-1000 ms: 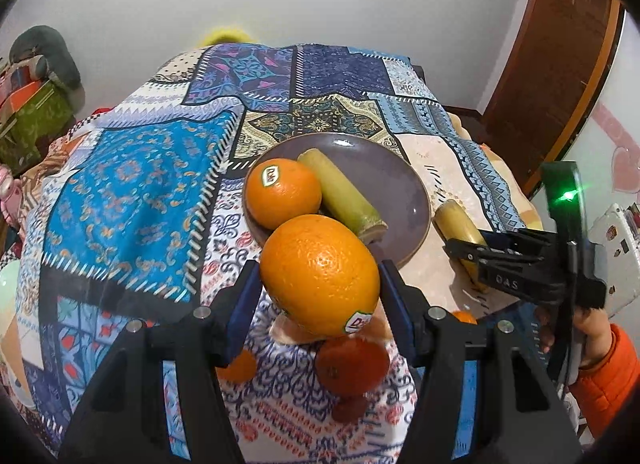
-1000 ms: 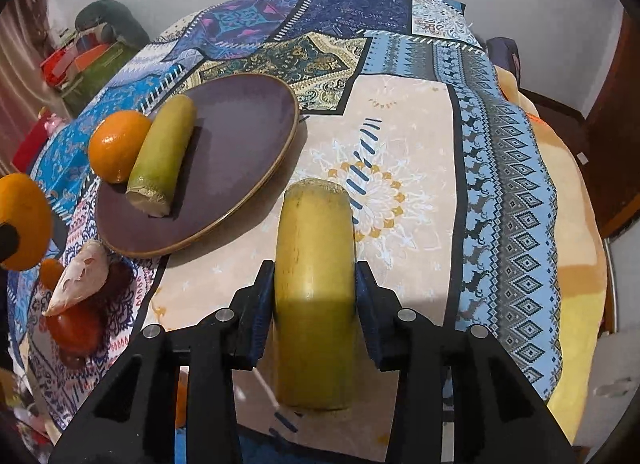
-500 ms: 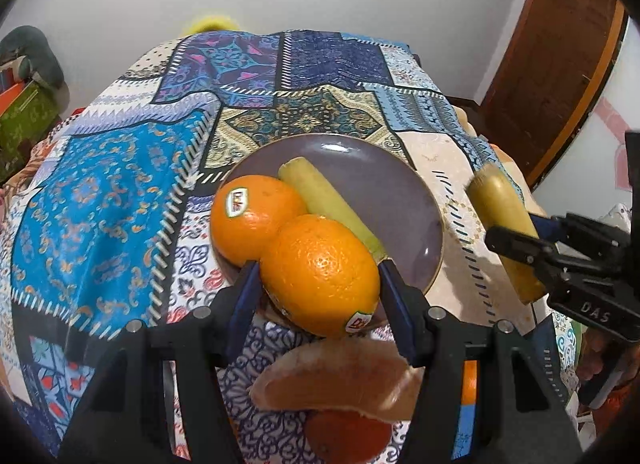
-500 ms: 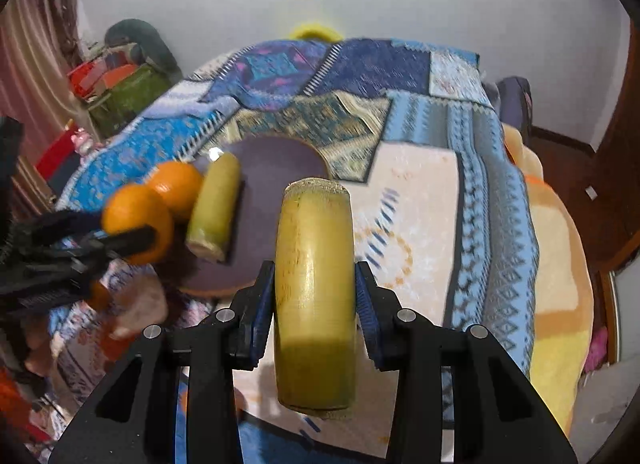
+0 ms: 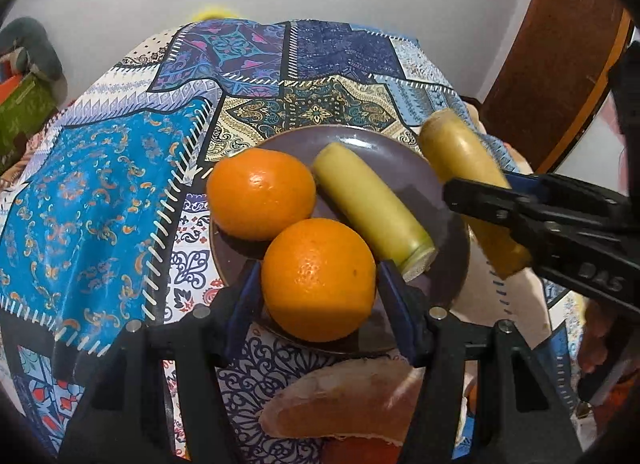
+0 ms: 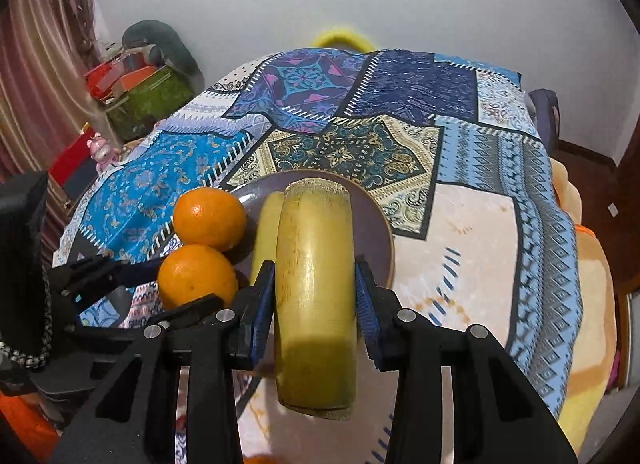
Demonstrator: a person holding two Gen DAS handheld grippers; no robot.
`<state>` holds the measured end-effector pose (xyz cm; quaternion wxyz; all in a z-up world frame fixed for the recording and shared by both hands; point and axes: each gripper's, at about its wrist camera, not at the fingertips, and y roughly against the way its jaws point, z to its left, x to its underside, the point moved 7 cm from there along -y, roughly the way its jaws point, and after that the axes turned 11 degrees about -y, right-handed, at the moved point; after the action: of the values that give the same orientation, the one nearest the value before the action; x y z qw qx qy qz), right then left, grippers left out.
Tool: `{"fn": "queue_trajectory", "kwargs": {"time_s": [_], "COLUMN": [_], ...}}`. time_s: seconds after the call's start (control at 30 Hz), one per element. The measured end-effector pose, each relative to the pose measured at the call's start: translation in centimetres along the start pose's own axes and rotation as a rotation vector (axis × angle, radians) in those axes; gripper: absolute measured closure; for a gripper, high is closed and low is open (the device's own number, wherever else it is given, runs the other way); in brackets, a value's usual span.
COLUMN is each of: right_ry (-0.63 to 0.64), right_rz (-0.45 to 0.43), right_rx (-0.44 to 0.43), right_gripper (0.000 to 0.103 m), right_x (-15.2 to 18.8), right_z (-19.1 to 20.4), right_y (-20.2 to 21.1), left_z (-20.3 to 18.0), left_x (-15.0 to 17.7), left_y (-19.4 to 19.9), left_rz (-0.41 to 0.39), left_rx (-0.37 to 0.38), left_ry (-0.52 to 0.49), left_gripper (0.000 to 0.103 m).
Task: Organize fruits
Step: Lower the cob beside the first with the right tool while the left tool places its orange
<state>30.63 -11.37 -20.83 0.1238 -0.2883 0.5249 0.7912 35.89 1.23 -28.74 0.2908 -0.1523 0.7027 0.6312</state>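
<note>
Holding: plate | orange, cane piece inside

Patchwork-covered desk with a plate of fruit

The desk wears a cloth of blue, navy, cream and gold patterned panels, draping off its right side over an orange-yellow blanket. A dark purple plate sits directly on the cloth near the middle. At the near edge, just in front of the plate, a pale peach-coloured wedge of fruit lies on the cloth, with something reddish-orange tucked beneath it, too hidden to identify.
</note>
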Motion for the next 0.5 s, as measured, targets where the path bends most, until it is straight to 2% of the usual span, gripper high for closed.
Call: {"fn": "queue_trajectory", "kwargs": {"time_s": [0.13,0.27,0.5], "right_ry": [0.015,0.001,0.017], "right_rz": [0.006,0.006,0.032], "right_rx": [0.012,0.021,-0.025], "right_gripper": [0.068,0.068,0.068], "right_x": [-0.5,-1.1,-0.8], "right_z": [0.4,0.2,1.8], "right_y": [-1.1,-2.1,-2.8], "left_z": [0.3,0.6,1.5], "left_x": [-0.5,-0.6,-0.5], "left_y": [0.6,0.8,3.1], "left_rz": [-0.025,-0.033,-0.081], "left_rx": [-0.028,-0.024,-0.023], "left_ry": [-0.018,-0.007,0.019], "left_gripper": [0.043,0.043,0.043]}}
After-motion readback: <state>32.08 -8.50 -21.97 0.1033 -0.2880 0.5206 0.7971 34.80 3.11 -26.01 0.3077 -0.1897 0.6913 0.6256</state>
